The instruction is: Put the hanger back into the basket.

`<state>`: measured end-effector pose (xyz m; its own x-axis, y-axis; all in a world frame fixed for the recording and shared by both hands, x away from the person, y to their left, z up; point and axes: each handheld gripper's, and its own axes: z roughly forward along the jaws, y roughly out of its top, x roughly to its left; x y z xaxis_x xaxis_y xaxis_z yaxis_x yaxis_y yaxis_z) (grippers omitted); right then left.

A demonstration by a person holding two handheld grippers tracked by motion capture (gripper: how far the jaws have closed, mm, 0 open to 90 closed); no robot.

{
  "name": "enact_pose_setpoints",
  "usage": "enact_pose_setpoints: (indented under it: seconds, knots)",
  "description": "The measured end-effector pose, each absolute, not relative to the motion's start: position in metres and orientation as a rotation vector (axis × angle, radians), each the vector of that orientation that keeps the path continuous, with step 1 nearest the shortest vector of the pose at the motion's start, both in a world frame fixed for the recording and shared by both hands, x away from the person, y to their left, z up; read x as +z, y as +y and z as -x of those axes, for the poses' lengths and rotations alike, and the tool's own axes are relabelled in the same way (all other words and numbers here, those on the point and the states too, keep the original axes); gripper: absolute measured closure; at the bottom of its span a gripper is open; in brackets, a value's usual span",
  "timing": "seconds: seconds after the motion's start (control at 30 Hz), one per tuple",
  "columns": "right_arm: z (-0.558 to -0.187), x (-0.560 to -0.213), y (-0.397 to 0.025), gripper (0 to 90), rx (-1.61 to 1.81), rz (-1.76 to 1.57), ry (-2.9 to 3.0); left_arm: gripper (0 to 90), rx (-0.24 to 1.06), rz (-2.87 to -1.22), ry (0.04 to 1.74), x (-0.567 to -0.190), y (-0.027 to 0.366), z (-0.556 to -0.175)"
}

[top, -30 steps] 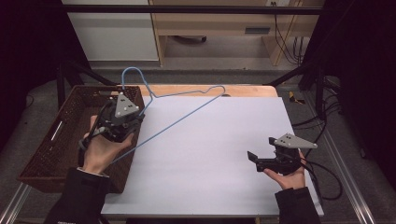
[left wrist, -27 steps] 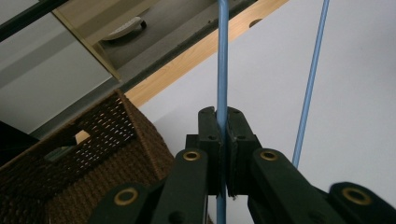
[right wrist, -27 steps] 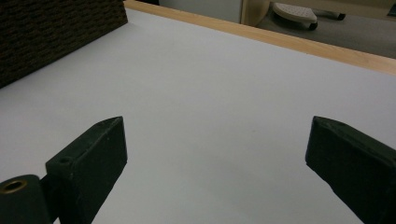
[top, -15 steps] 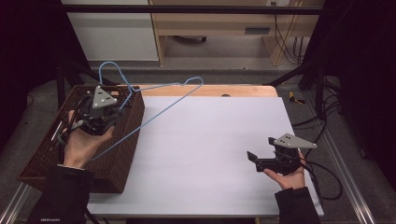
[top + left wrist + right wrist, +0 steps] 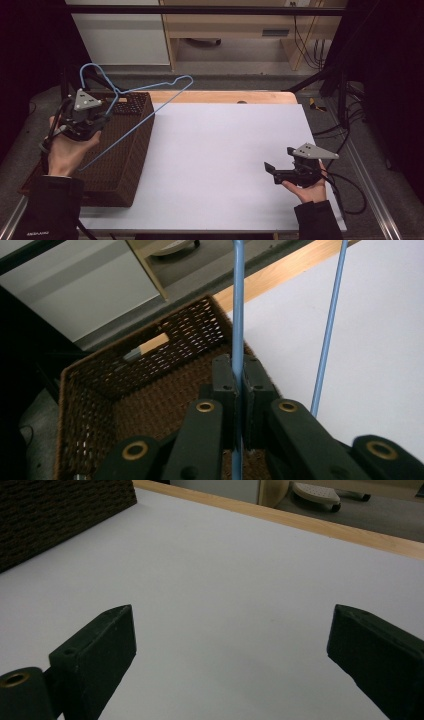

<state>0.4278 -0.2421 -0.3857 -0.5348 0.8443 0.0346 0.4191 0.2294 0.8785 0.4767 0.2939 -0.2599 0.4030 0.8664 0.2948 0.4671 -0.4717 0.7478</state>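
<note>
left gripper (image 5: 97, 121) (clamped on blue hanger (image 5: 150, 87)) has carried it over wicker basket (image 5: 127, 150); right gripper (image 5: 272, 170) stays open, unmoved.

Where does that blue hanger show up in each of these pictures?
High view: the hanger is upper left, held above the basket by the left claw.
Left gripper view: the hanger runs up the middle, pinched between the jaws, a second wire to its right.
Right gripper view: not in it.
Shared landmark: the brown wicker basket, at the top left corner in the right gripper view.
</note>
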Motion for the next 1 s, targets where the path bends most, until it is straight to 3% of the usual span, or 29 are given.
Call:
enact_pose_setpoints:
  seconds: [1.0]
  knots:
    - [-0.429, -0.387, -0.241, 6.0, 1.241, -1.154, 2.067, 86.9, 0.977, -2.064, 1.362, -0.292, 0.373, -0.487]
